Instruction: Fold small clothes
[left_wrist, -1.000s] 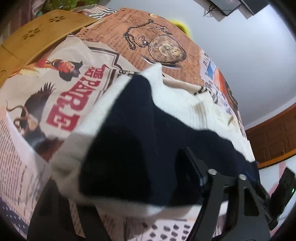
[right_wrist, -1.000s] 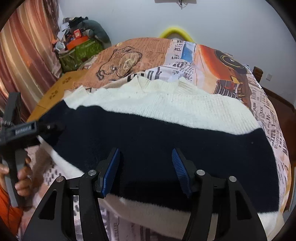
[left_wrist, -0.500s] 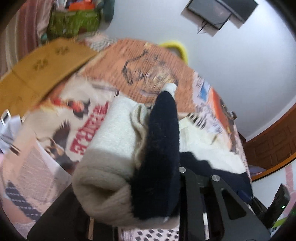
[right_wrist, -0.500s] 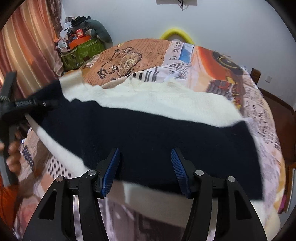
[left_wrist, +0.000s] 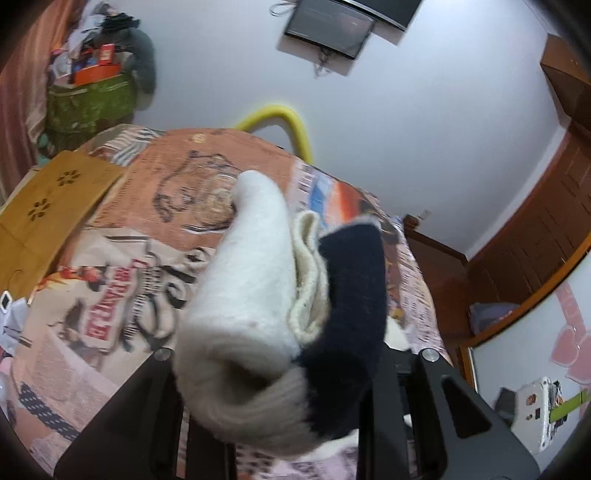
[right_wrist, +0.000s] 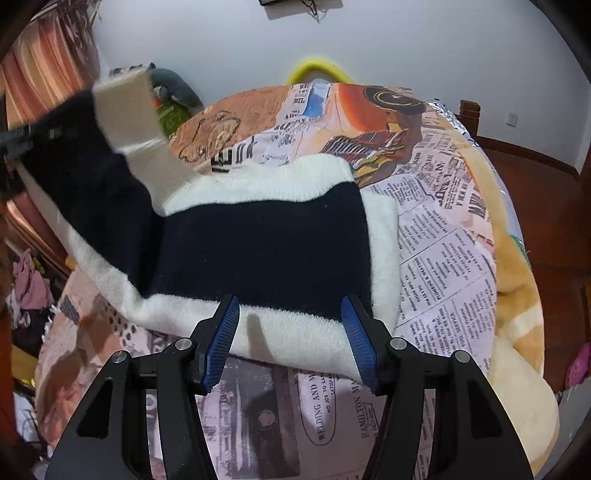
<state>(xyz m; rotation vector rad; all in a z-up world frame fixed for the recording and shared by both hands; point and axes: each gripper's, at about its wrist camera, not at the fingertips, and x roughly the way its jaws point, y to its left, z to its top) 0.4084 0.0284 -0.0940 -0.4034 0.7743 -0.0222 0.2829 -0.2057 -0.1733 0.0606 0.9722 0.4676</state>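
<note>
knit sweater (left_wrist: 258, 295) hangs bunched from the raised, down-tilted left hand-held gripper (left_wrist: 280, 376).

Count of garments: one sweater (right_wrist: 266, 251), cream with a navy band, its left end bunched between the left gripper's (left_wrist: 280, 373) fingers and its near hem just ahead of the right gripper (right_wrist: 290, 339). Count of grippers: two. Beneath both: one printed blanket (right_wrist: 443, 266); beyond them, one wall screen (left_wrist: 332, 27).
</note>
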